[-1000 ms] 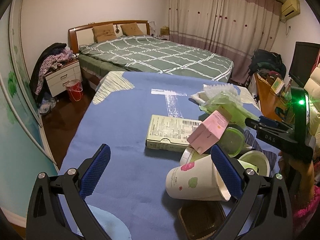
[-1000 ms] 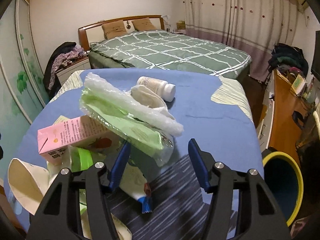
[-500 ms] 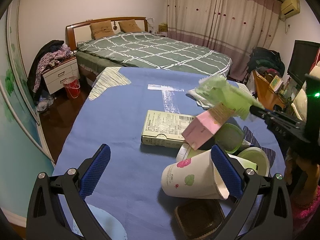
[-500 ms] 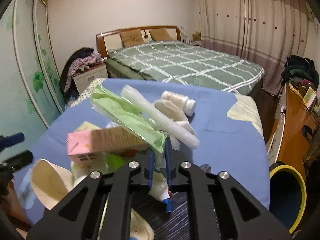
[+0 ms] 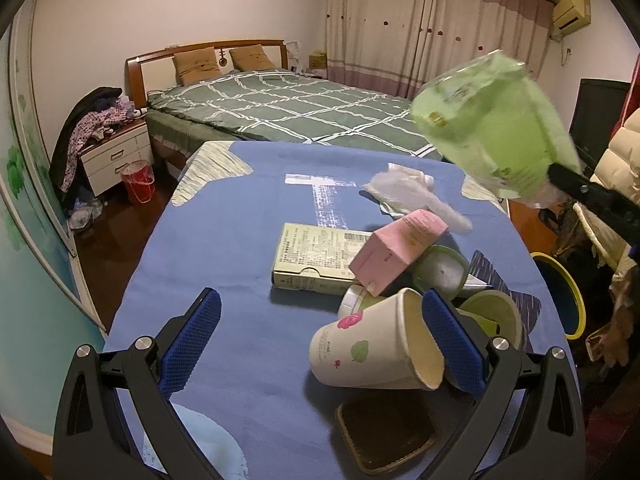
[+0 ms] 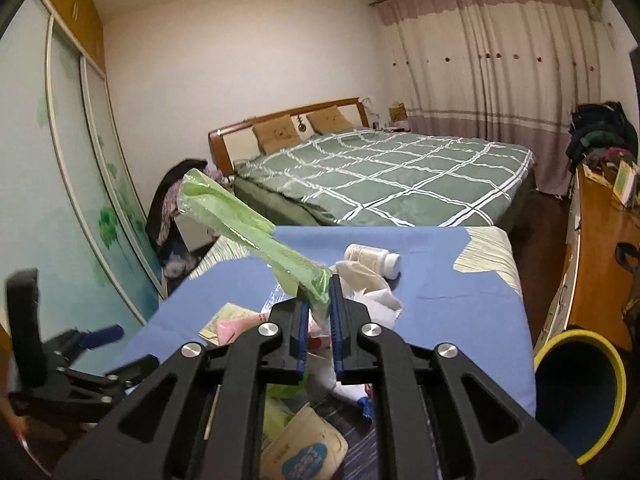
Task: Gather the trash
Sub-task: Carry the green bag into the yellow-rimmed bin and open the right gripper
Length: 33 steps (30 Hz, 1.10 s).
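Observation:
My right gripper (image 6: pixel 319 312) is shut on a green plastic wrapper (image 6: pixel 244 232) and holds it raised above the blue table; the wrapper also shows in the left wrist view (image 5: pixel 496 136), high at the right. My left gripper (image 5: pixel 320 340) is open and low over the table, with a tipped paper cup (image 5: pixel 376 352) against its right finger. A pink carton (image 5: pixel 396 252), a flat green box (image 5: pixel 316 256), green lids (image 5: pixel 440 268) and a crumpled clear wrapper (image 5: pixel 408 196) lie in a pile. A white pill bottle (image 6: pixel 372 258) lies farther back.
A blue bin with a yellow rim (image 6: pixel 576 392) stands on the floor right of the table (image 5: pixel 224 240). A brown square tray (image 5: pixel 384 436) lies near the front edge. A bed (image 5: pixel 288 108) is behind, a wooden desk (image 6: pixel 600 248) at the right.
My right gripper closed on the green wrapper and lifted it up off the pile. The left gripper stayed open and shifted slightly.

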### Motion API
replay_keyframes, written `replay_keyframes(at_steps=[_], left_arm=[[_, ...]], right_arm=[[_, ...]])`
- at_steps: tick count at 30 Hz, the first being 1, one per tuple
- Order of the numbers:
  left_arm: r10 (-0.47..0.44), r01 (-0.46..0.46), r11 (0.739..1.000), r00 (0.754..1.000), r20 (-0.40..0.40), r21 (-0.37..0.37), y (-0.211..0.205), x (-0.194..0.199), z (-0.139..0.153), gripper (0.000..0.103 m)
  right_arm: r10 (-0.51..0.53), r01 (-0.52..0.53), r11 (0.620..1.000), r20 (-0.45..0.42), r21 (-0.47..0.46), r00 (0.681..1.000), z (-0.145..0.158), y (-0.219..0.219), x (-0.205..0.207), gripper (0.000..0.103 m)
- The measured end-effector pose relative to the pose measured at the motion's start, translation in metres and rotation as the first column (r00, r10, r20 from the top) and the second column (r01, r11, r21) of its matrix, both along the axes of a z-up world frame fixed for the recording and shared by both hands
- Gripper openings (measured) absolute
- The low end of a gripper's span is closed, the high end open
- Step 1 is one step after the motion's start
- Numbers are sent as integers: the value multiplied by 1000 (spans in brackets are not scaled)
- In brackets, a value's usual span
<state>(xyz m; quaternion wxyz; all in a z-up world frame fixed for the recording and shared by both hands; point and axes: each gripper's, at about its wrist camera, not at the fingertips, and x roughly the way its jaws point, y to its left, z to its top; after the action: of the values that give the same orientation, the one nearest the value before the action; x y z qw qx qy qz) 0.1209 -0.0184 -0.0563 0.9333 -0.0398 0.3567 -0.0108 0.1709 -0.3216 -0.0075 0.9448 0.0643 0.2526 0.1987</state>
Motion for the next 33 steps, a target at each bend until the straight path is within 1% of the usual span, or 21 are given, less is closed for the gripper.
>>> replay_keyframes(at_steps=[3, 6, 10, 11, 12, 13, 15, 16, 17, 19, 24, 27, 28, 29, 30, 31, 33], left_arm=[[-13, 13, 1000, 1000, -2, -2, -4, 0, -1, 99], [-25, 25, 1000, 1000, -3, 4, -10, -2, -2, 99], [-31, 31, 999, 999, -10, 17, -15, -4, -4, 99], [-28, 28, 999, 1000, -13, 21, -16, -3, -5, 99], [-25, 25, 999, 1000, -16, 24, -16, -2, -6, 99], [-21, 22, 999, 1000, -20, 25, -16, -1, -8, 99], [-14, 14, 999, 1000, -28, 29, -16, 1, -12, 99], [-10, 11, 999, 999, -31, 33, -16, 2, -13, 99], [-5, 7, 999, 999, -35, 37, -16, 4, -15, 99], [8, -6, 999, 999, -43, 47, -15, 8, -18, 99], [38, -35, 998, 998, -52, 60, -12, 13, -25, 99], [53, -49, 997, 996, -65, 65, -9, 17, -29, 99], [57, -52, 996, 996, -70, 67, -8, 18, -30, 99], [60, -55, 996, 996, -71, 69, -7, 18, -31, 99], [64, -59, 996, 995, -72, 73, -5, 19, -32, 99], [69, -64, 995, 995, -74, 76, -3, 20, -33, 99], [81, -75, 994, 994, -75, 77, 1, 21, -34, 99]], right_arm=[[-26, 26, 999, 9, 27, 1000, 6, -14, -13, 9], [-87, 87, 996, 18, 19, 996, 6, -30, -23, 9], [-200, 200, 980, -16, 23, 980, -10, -67, -28, 9], [-258, 259, 966, -33, 13, 966, -17, -83, -29, 10], [-291, 291, 957, -43, 6, 956, -23, -94, -32, 10], [-342, 343, 939, -62, -2, 938, -31, -110, -33, 10], [-410, 410, 912, -98, -15, 907, -44, -134, -34, 10], [-458, 458, 889, -114, -28, 882, -53, -150, -34, 10], [-489, 488, 872, -122, -41, 864, -60, -160, -35, 10], [-567, 562, 823, -153, -76, 809, -77, -187, -33, 10], [-666, 653, 745, -225, -139, 712, -113, -227, -24, 12], [-697, 681, 714, -259, -163, 669, -132, -242, -19, 15], [-702, 686, 708, -268, -166, 660, -136, -244, -18, 16], [-709, 695, 700, -279, -165, 647, -140, -246, -18, 21], [-712, 700, 696, -284, -162, 642, -143, -245, -17, 27], [-715, 704, 692, -287, -159, 638, -144, -245, -17, 29], [-728, 716, 679, -274, -161, 628, -141, -241, -20, 38]])
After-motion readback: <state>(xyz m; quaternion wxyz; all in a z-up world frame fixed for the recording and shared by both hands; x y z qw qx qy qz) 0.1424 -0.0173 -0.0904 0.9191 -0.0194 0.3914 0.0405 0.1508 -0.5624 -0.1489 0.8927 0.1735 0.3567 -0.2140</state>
